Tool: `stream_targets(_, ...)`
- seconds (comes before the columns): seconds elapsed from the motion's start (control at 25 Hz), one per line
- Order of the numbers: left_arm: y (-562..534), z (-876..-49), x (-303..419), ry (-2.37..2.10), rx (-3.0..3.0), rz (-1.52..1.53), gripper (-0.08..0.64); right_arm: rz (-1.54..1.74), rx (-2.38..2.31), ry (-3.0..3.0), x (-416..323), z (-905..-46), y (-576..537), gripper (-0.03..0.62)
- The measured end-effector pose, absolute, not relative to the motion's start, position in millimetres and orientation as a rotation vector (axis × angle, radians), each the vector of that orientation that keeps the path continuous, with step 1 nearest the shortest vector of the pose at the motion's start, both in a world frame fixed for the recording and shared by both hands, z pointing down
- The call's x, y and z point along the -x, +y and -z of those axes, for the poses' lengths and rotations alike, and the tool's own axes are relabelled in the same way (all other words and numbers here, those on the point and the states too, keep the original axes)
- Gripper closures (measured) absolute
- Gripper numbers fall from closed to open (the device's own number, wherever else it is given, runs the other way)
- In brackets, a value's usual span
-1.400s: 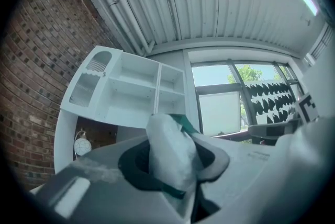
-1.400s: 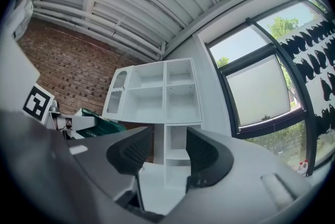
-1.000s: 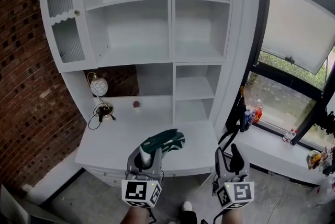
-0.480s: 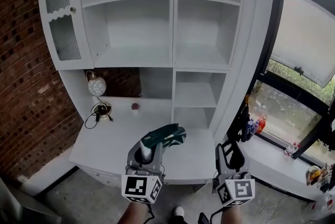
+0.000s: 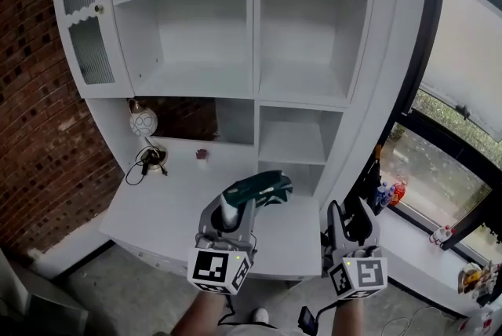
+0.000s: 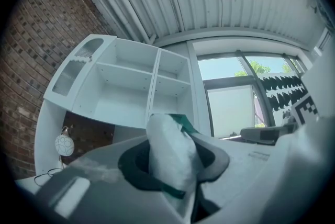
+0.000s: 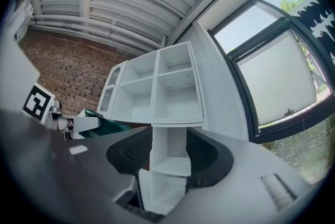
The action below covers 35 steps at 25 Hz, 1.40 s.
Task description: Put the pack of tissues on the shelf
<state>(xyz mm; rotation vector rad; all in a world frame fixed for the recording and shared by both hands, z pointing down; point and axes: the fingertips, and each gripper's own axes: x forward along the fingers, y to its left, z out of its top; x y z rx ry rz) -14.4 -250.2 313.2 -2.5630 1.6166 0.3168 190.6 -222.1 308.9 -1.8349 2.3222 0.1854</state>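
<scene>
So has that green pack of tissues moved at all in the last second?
Yes. The pack of tissues has moved forward over the white counter, nearer the small red thing at its back.

Your pack of tissues (image 5: 263, 187) wears glossy, crinkled plastic film, green and white. The shelf unit (image 5: 306, 83) ahead of you is smooth, matt white-painted board; its door (image 5: 82, 36) has ribbed glass. The wall (image 5: 35, 130) beside it is rough, matt brick. Your right gripper (image 7: 166, 157) has matt black ribbed pads (image 7: 131, 150).
</scene>
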Motion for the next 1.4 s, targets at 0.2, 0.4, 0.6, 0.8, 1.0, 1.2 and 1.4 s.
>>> stream_targets(0.2, -266, -320, -1, 1.62, 2.605, -0.298, 0.446, -0.149, 1.792, 2.364, -194, -316, -243, 0.4)
stream_targets(0.4, -286, -325, -7, 1.614, 2.662, -0.279, 0.446, -0.09, 1.749, 2.412, -189, -329, -263, 0.4)
stream_targets(0.6, -310, -330, -12, 1.563, 2.75, -0.319, 0.446, -0.067, 1.715, 2.454, -177, -341, -283, 0.365)
stream_targets(0.8, -341, -338, -16, 1.509, 2.855, -0.357, 0.446, -0.028, 1.737, 2.474, -169, -354, -307, 0.36)
stream_targets(1.0, -373, -344, -19, 1.433, 2.979, -0.431, 0.446, -0.009, 1.761, 2.473, -163, -361, -334, 0.36)
stream_targets(1.2, -397, -349, -25, 1.351, 3.09, -0.492, 0.446, -0.004, 1.771, 2.497, -153, -370, -361, 0.36)
stream_targets(1.4, -414, -357, -31, 1.268, 3.203, -0.556, 0.446, 0.014, 1.758, 2.531, -143, -382, -384, 0.36)
